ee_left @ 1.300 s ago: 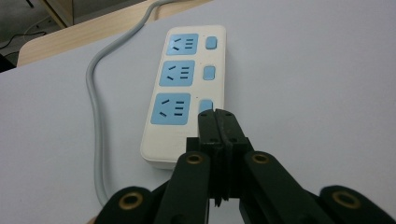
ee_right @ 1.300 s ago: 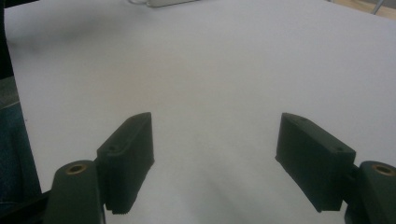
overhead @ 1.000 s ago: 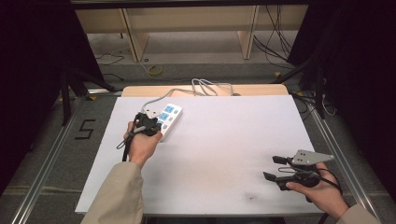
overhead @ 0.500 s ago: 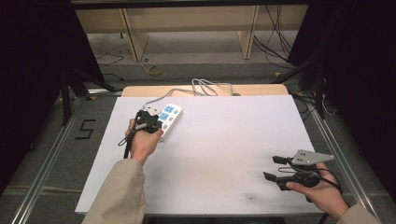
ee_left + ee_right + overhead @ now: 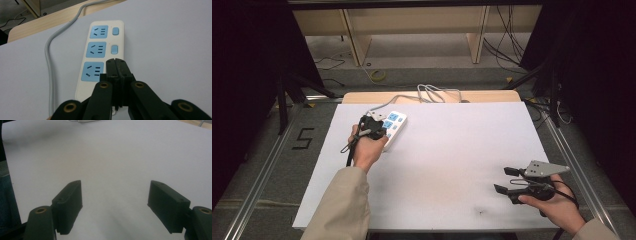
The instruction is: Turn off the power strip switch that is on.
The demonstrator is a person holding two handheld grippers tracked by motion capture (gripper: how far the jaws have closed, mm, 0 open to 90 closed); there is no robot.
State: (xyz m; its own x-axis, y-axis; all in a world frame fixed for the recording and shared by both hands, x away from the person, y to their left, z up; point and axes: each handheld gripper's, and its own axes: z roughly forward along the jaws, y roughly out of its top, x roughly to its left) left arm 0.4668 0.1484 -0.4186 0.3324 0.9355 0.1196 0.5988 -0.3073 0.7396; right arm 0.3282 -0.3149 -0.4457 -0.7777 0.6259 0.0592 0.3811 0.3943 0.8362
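you see a cream power strip (image 5: 100,57) with blue sockets, its grey cord (image 5: 50,62), a white table (image 5: 452,165).

The near end of the power strip (image 5: 100,52) is hidden behind the closed jaws of the left gripper (image 5: 116,63) in the left gripper view, so whether the tips touch it or hang just above cannot be told. A third switch, if there is one beside the nearest socket, lies behind those jaws. In the high view the left hand (image 5: 368,147) covers the strip's near half. The grey cord (image 5: 51,65) runs off the top edge of the left gripper view. In the right gripper view, a pale thing at the top edge (image 5: 86,121) is cut off and too blurred to name.
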